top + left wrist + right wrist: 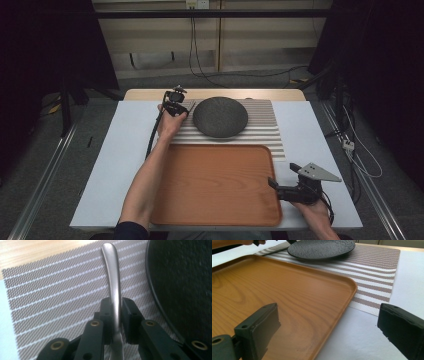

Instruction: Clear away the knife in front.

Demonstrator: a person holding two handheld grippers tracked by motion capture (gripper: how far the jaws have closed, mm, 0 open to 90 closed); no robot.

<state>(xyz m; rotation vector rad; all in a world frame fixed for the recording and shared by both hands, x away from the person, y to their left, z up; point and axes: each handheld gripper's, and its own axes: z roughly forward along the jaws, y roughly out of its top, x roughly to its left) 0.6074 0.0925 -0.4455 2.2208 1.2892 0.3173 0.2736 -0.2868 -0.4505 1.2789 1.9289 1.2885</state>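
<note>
A dark round plate (220,117) lies on a striped placemat (262,125) at the back of the table. Just left of the plate, my left gripper (181,108) is shut on the metal handle of a piece of cutlery (111,277); the handle runs up between the jaws over the placemat (57,290), and its working end is hidden. The plate's rim (180,285) lies close on the right. My right gripper (274,184) stands open at the right edge of a wooden tray (215,185), nothing between its jaws. The tray's corner (352,287) and the plate (322,248) lie ahead of it.
The tray sits at the front centre of a pale blue table surface (115,150), with bare strips to its left and right. A cable trails from the left gripper along the forearm. The floor beyond holds cables and dark stands.
</note>
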